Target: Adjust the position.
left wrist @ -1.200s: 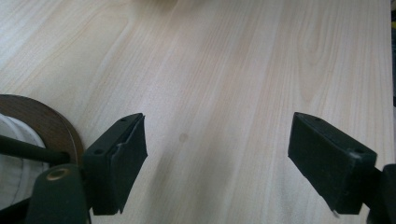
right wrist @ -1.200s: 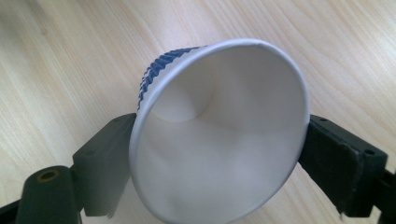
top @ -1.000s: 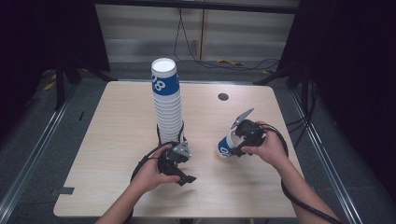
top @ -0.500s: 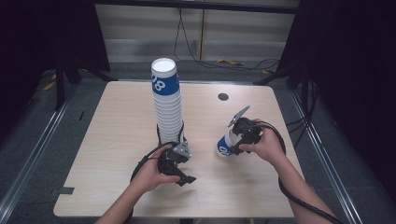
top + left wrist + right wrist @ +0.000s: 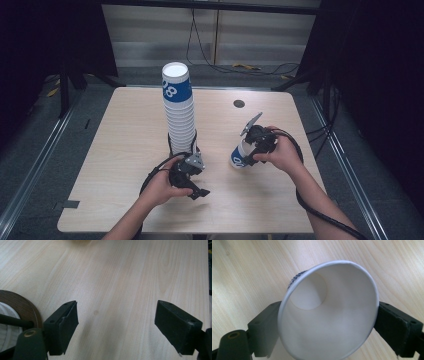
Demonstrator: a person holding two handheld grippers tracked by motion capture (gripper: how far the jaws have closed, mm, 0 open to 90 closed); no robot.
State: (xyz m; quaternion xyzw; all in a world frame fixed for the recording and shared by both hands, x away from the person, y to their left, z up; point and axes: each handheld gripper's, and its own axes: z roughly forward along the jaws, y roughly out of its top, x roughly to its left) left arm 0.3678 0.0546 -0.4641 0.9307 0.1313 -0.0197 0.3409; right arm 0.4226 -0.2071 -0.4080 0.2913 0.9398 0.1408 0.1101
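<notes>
A tall stack of white and blue paper cups point(image 5: 179, 112) stands in the middle of the wooden table point(image 5: 125, 150). Just in front of its base, my left gripper point(image 5: 199, 192) lies low over the table. Its jaws point(image 5: 116, 305) stand open over bare wood. To the right, a single paper cup point(image 5: 237, 157) sits tilted on the table in my right gripper point(image 5: 248, 152). From the right gripper view I look into the cup's white mouth point(image 5: 329, 315). A pad rests on each side of its rim. These jaws have just been opening, with the cup still between them.
A small dark round hole point(image 5: 239, 104) lies in the table behind the right hand. Black cables trail from both grippers across the near part of the table. A round brown-edged thing point(image 5: 22, 306) shows at the left edge of the left gripper view.
The right gripper has tipped slightly to the left with the cup still in it. The left hand and the stack have not moved.
</notes>
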